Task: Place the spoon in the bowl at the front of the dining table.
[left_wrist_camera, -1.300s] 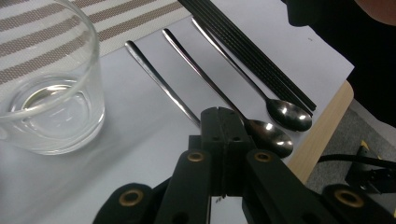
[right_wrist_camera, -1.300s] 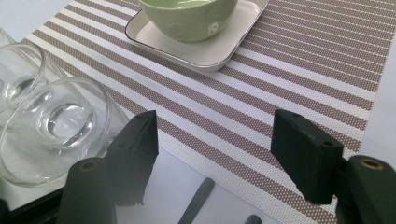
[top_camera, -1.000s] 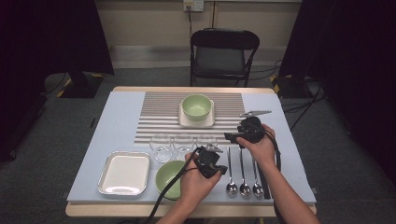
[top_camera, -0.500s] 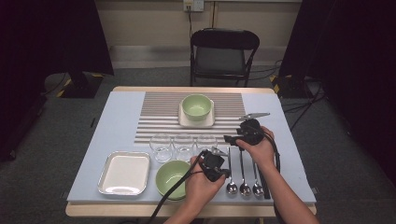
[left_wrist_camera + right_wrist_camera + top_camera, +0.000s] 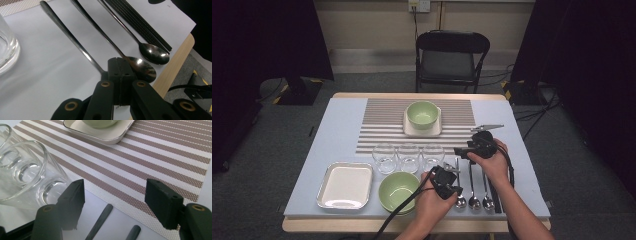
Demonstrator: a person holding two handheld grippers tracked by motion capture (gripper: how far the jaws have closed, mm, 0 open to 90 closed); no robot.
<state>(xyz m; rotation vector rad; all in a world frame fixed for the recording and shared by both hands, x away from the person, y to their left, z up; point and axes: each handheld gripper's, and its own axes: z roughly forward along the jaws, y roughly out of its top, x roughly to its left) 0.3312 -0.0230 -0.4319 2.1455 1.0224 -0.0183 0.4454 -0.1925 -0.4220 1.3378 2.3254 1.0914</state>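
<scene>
3 spoons [image 5: 473, 187] are lying side by side on the tabletop [image 5: 342, 125], just right of the near green bowl [image 5: 398, 191] and left of the black chopsticks [image 5: 496, 197]. The left tool [image 5: 121, 71], jaws pressed together and holding nothing, is hovering low over the leftmost spoon's neck. The right tool [image 5: 113, 202] is gaping wide over the spoon handle tips, beside 3 glasses [image 5: 408, 157].

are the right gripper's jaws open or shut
Open. In the right gripper view the right gripper has a wide gap between its black jaws, with two spoon handle tips lying below, untouched.
</scene>
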